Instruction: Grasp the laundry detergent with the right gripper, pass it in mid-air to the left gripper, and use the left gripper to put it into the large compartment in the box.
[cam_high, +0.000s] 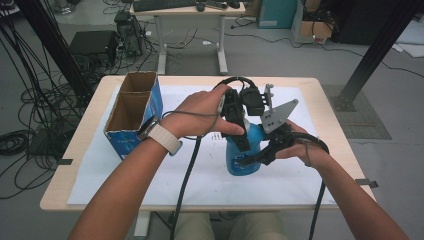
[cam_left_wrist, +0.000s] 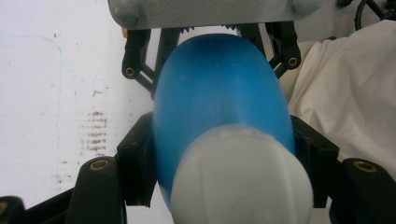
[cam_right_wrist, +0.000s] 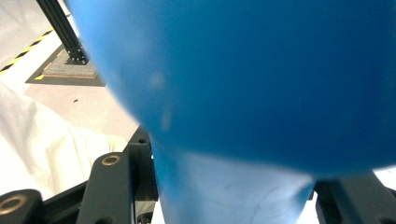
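Observation:
A blue bottle (cam_high: 239, 161) with a white cap (cam_left_wrist: 240, 179) stands on the white sheet near the middle of the table, held from two sides. My left gripper (cam_high: 243, 136) reaches down from above and is shut on the bottle (cam_left_wrist: 219, 93) just under the cap, one black jaw on each side. My right gripper (cam_high: 256, 156) comes in from the right and is shut on the bottle's lower body (cam_right_wrist: 243, 84). In the left gripper view the right gripper (cam_left_wrist: 210, 53) and its grey plate show beyond the bottle.
A blue cardboard box (cam_high: 131, 114) with two open compartments stands at the table's left. A white paper sheet (cam_high: 125, 185) covers most of the wooden table (cam_high: 75, 150). Cables trail from both grippers toward the near edge. Black frame posts and cables stand on the floor around.

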